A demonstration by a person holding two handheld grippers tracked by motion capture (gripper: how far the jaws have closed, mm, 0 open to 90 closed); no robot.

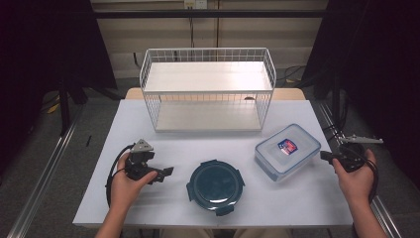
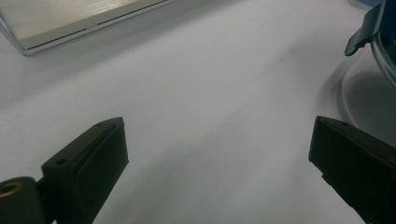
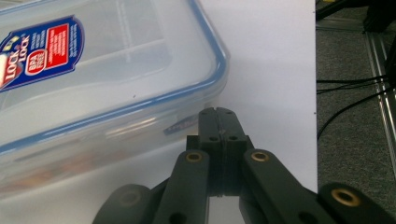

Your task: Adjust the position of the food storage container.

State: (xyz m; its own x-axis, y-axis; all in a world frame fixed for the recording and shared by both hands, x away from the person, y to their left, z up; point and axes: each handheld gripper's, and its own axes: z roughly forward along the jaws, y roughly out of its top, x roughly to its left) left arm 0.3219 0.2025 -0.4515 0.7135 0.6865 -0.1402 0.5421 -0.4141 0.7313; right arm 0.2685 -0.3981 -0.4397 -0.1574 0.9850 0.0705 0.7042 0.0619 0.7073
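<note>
While the right claw [image 3: 219,122] is pressed fully together with nothing between its jaws, we see its tip just beside the near corner of the rectangular container [image 3: 107,84], so close that we cannot tell whether it touches the clear wall. In the high view that right claw [image 1: 325,156] sits at the right end of the rectangular container [image 1: 287,150], over the right edge of the surface [image 1: 148,198]. The left claw [image 2: 219,154] stands wide apart, holding nothing, with bare surface between its jaws; in the high view the left claw [image 1: 166,173] lies well to the left of the rectangular container.

We count two claws, two containers and one wire rack. The round container [image 1: 215,186], with its dark teal lid and four clips, rests left of the rectangular container and nearer the person. The wire rack [image 1: 208,89], white with two shelves, stands behind and to the left of the rectangular container, at the far side of the surface.

The rectangular container, clear with a blue-rimmed lid and a printed label, lies close to the right edge of the surface. Between it and the round container there is a strip of bare surface, and a wider bare stretch runs between it and the rack. Left of the round container the surface is bare up to the left claw.
</note>
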